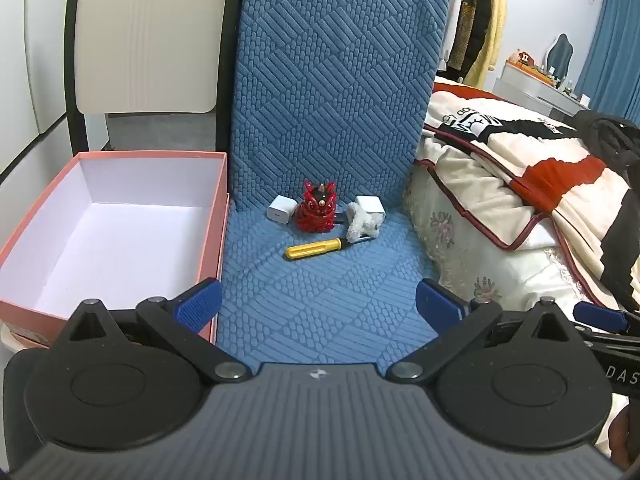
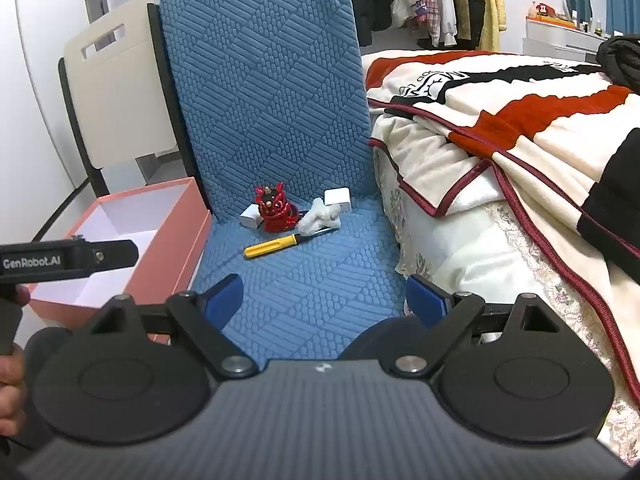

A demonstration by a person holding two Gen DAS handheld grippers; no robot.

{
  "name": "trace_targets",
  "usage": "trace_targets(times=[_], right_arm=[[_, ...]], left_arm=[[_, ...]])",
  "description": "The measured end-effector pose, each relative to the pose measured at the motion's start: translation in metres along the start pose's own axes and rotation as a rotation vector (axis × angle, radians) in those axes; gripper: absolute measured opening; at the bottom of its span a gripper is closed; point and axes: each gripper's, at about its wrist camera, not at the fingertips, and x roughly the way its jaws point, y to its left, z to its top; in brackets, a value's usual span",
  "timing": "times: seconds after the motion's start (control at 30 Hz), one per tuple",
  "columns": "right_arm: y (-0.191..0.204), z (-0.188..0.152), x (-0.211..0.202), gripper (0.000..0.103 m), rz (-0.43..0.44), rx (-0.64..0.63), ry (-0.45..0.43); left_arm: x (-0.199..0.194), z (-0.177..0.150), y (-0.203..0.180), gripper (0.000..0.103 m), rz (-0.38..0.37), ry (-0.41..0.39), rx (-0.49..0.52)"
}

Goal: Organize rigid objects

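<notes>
On the blue chair seat, a red lion figurine stands near the backrest, well ahead of both pairs of fingers. A white charger touches its left side; a second white charger and a fluffy white toy sit just right of it, and a yellow screwdriver lies just in front. The pink box, open, stands left of the figurine beside the seat. The left gripper and right gripper both hover spread wide, holding nothing. "GenRobot.AI" reads on the left gripper's side; the bed's blanket carries lettering too distorted to read.
</notes>
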Motion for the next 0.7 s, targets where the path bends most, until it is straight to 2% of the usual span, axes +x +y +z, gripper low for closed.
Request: trace_targets(times=[0.33, 0.37, 0.7], right_arm=[[0.0, 0.008, 0.0, 0.09, 0.013, -0.002, 0.017], [0.002, 0.0, 0.002, 0.09, 0.001, -0.005, 0.009], [0.004, -0.002, 0.003, 0.09, 0.002, -0.002, 0.021]], left_arm=[[0.0, 0.003, 0.006, 0.103, -0.008, 0.015, -0.012], [-0.001, 0.003, 0.008, 0.103, -0.009, 0.017, -0.012], [0.001, -0.001, 0.005, 0.103, 0.003, 0.014, -0.011]])
